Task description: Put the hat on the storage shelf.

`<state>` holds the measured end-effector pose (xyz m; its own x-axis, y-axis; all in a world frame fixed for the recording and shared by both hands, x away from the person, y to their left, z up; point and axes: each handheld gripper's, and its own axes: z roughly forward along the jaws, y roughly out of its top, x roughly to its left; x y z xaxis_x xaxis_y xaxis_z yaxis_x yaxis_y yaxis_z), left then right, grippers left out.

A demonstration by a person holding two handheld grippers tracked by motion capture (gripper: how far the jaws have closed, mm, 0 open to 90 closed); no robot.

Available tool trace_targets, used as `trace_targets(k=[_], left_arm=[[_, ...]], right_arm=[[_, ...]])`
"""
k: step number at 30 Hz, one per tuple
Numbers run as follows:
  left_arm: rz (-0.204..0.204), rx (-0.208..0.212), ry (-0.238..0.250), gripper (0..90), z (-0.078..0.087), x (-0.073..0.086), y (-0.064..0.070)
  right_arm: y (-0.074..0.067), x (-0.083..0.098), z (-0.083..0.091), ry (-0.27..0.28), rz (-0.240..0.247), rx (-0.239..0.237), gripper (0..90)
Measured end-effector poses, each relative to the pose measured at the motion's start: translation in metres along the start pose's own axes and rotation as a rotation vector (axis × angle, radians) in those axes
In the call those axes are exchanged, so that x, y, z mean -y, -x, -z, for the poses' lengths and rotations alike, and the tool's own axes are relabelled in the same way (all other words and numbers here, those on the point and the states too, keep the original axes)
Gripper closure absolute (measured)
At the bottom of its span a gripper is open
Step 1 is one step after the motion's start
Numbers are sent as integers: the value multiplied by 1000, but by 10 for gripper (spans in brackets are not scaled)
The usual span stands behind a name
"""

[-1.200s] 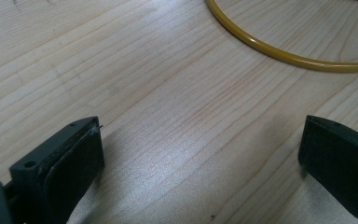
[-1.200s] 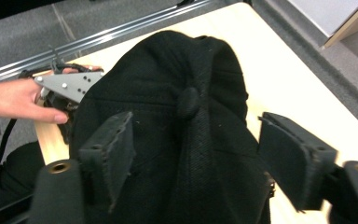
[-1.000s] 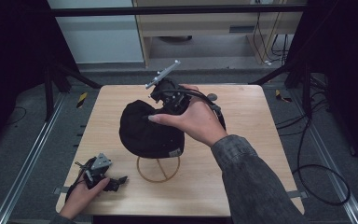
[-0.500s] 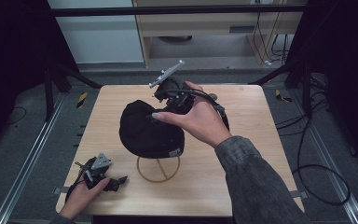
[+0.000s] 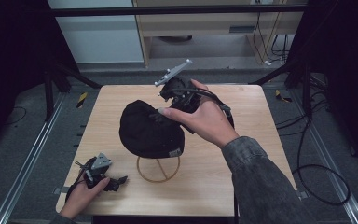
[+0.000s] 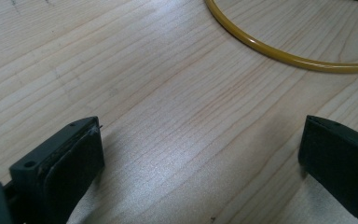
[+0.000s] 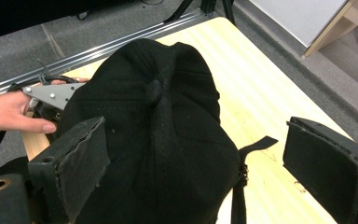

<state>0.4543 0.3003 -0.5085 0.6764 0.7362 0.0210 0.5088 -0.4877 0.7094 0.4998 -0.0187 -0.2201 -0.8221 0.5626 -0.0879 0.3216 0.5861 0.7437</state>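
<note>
A black cap [image 5: 147,133] sits on a yellow wire stand [image 5: 158,170] in the middle of the wooden table [image 5: 242,177]. A hand holds my right gripper [image 5: 165,103] at the cap's far side, pointing down at its crown. Its jaws have just been opening and now stand wide. In the right gripper view the cap [image 7: 158,130] lies between and below them, with no pad pressing on it, and its back strap [image 7: 256,144] hangs loose. My left gripper [image 5: 116,179] rests on the table at the front left. It is open over bare wood [image 6: 200,140], and the stand's ring [image 6: 279,53] lies just ahead.
The table ends close behind the right gripper and just in front of the left hand. Metal rails [image 5: 23,163] run along the floor on both sides. Cables [image 5: 321,182] lie on the floor at the right. A shelf unit [image 5: 205,28] stands beyond the table.
The right hand and gripper have drawn slightly back from the cap. The cap stays on its stand. The left gripper has not moved.
</note>
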Motion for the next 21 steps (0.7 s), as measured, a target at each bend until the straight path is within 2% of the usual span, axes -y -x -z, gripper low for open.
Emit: trace_targets(k=[8, 21], left_arm=[[-2, 0, 0, 0, -1, -1, 0], [-2, 0, 0, 0, -1, -1, 0]], right_arm=[[10, 13, 11, 9, -15, 31, 71], [22, 29, 22, 26, -48, 54, 72]])
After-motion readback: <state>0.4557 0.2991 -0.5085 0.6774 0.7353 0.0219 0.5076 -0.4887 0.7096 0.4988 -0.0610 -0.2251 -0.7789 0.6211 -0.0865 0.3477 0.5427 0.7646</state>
